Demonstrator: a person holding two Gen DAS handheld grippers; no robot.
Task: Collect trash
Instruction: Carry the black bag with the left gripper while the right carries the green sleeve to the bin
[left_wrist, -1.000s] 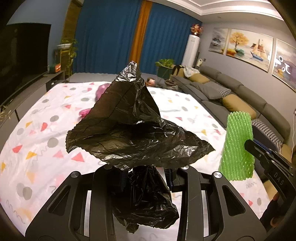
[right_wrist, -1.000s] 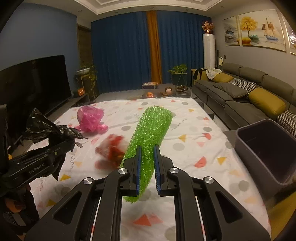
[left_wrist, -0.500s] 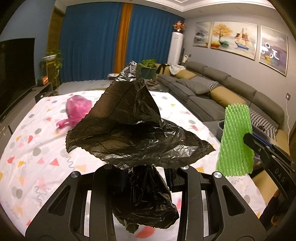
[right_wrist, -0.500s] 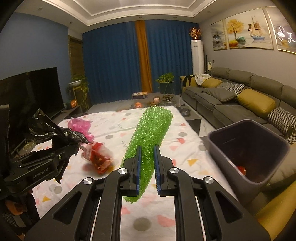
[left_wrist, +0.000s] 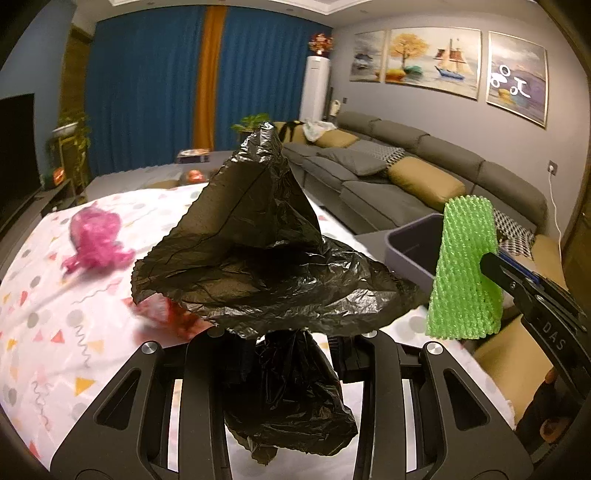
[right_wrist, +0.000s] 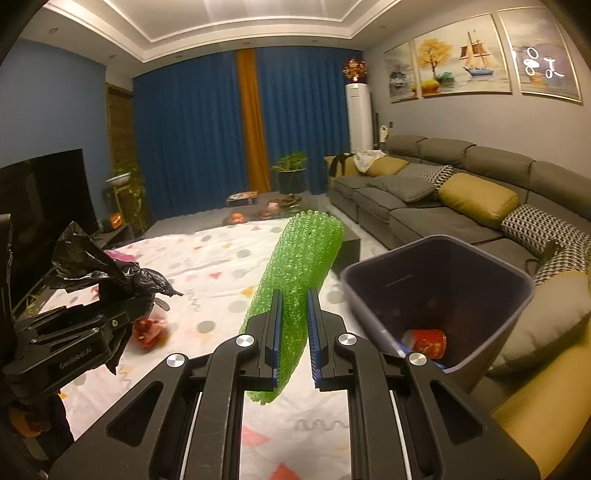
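Black plastic fills the left wrist view: the left claw (left_wrist: 291, 343) is clamped on a crumpled black bag (left_wrist: 266, 258), which fans up and out above the fingers and hangs in a knot below them. On the far left of the spotted sheet (left_wrist: 48, 332) lies a pink wrapper (left_wrist: 96, 243), and a red-and-white scrap (left_wrist: 166, 314) peeks from under the bag's edge. Over in the right wrist view that same left claw shows at the left side, bag bunched on top, with the red scrap just beyond it. Centre frame, the right claw (right_wrist: 293, 325) pinches a green foam net sleeve (right_wrist: 299, 273), its blue-lined fingers (right_wrist: 274, 325) pressed on both sides, the sleeve tilting up and away to the right. Just to the right stands the grey bin (right_wrist: 491, 321), beside the sheet, with a red can (right_wrist: 424, 343) lying at its bottom. The sleeve is near the bin's rim but not over it. A grey sofa (right_wrist: 461, 206) runs along the far right wall.
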